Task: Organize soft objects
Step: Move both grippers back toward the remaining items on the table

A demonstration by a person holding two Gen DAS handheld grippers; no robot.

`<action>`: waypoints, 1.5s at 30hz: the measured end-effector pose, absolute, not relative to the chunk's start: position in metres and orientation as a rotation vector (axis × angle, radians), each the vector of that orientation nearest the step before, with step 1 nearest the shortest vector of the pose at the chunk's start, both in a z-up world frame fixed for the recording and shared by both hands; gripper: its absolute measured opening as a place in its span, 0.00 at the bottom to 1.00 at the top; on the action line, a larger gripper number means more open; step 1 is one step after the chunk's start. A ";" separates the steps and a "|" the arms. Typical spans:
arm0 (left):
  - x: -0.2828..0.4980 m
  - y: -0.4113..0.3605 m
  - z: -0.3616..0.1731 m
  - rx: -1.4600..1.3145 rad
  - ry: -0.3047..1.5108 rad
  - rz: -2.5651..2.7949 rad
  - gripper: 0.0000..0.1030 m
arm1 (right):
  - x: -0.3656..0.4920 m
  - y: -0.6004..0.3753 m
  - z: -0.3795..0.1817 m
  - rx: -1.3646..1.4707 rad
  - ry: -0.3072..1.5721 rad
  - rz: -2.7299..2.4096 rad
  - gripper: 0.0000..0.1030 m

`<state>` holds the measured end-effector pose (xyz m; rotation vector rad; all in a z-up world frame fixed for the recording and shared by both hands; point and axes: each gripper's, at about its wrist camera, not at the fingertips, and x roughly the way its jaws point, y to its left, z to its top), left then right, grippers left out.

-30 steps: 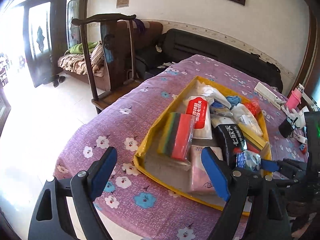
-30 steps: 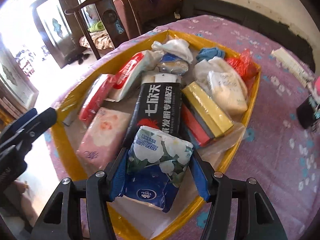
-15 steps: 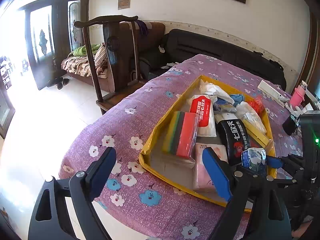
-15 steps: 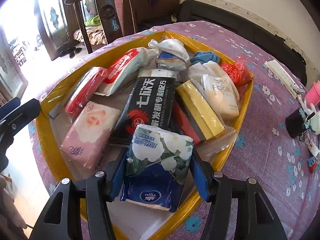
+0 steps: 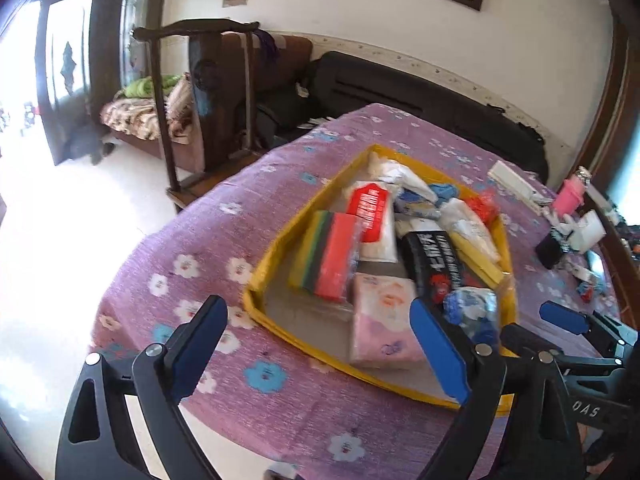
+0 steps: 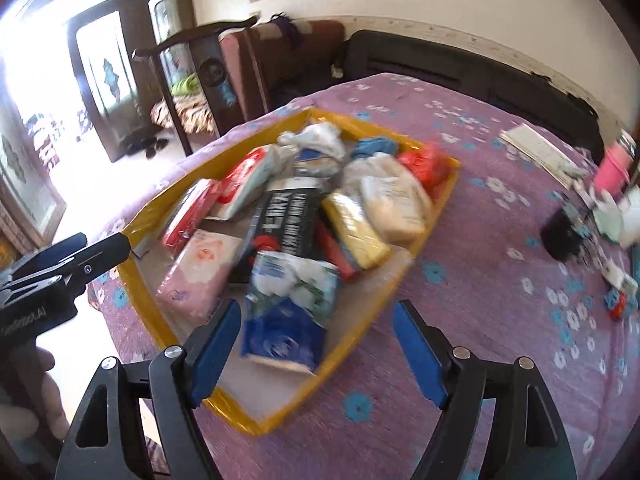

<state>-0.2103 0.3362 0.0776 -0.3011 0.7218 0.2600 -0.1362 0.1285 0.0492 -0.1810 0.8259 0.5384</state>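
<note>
While both grippers are held spread wide, the blue-and-white floral tissue pack (image 6: 290, 304) lies released in the shallow yellow tray (image 6: 404, 280).

The right gripper (image 6: 316, 350) grasps nothing; the pack is seen near its left finger, beside a pink tissue pack (image 6: 200, 276). The left gripper (image 5: 320, 354) is empty above the purple flowered tablecloth (image 5: 192, 236).
</note>
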 end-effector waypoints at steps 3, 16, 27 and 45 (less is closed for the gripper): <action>-0.208 0.319 0.083 -0.302 0.710 0.192 0.90 | -0.134 0.091 0.050 -0.129 0.826 0.488 0.83; -0.160 0.165 0.085 -0.162 0.779 -0.205 0.90 | -0.121 -0.097 0.035 0.188 0.864 0.231 0.84; -0.101 0.069 0.039 -0.036 0.912 -0.340 0.90 | -0.101 -0.183 0.031 0.281 0.863 0.105 0.84; -0.079 0.072 0.010 -0.121 0.968 -0.398 1.00 | 0.037 -0.270 0.048 0.491 0.877 -0.003 0.83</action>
